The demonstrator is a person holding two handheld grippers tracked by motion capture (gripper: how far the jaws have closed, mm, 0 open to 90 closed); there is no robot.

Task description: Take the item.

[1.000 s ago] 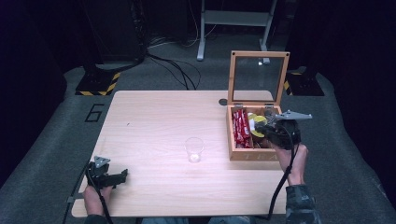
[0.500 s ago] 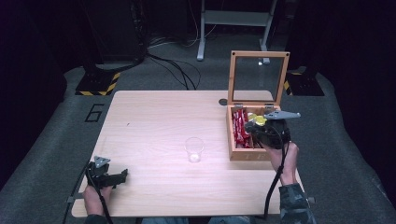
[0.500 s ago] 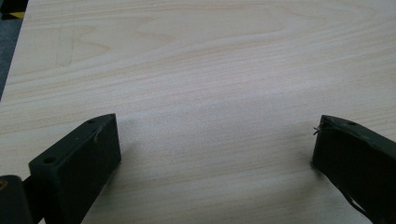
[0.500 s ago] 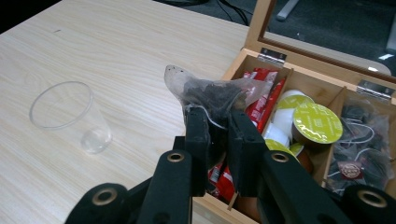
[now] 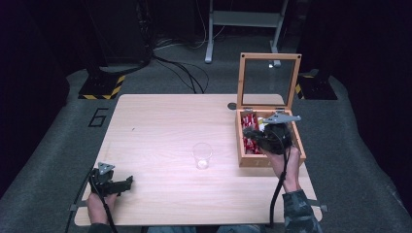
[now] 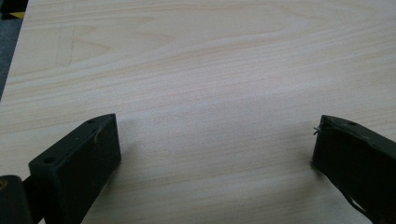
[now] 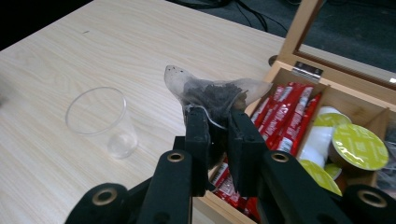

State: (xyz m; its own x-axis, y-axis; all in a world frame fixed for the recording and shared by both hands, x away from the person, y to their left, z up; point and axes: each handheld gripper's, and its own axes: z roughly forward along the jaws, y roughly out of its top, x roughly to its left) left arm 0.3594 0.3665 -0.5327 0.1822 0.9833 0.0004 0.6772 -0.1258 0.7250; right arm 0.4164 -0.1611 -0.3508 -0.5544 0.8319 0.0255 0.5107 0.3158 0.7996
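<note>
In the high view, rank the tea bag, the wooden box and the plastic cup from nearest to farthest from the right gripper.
1. Tea bag, clamped in the right gripper.
2. Wooden box, right beneath it.
3. Plastic cup, out on the table to its left.

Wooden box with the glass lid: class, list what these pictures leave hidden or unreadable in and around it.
- Wooden box: in the high view the right hand-held gripper covers most of its contents.
- Red sachets: the right gripper view leaves their print too small to read, with lower ends behind the jaws.
- Pyramid tea bag of dark leaves: its lower part is hidden between the jaws.
</note>
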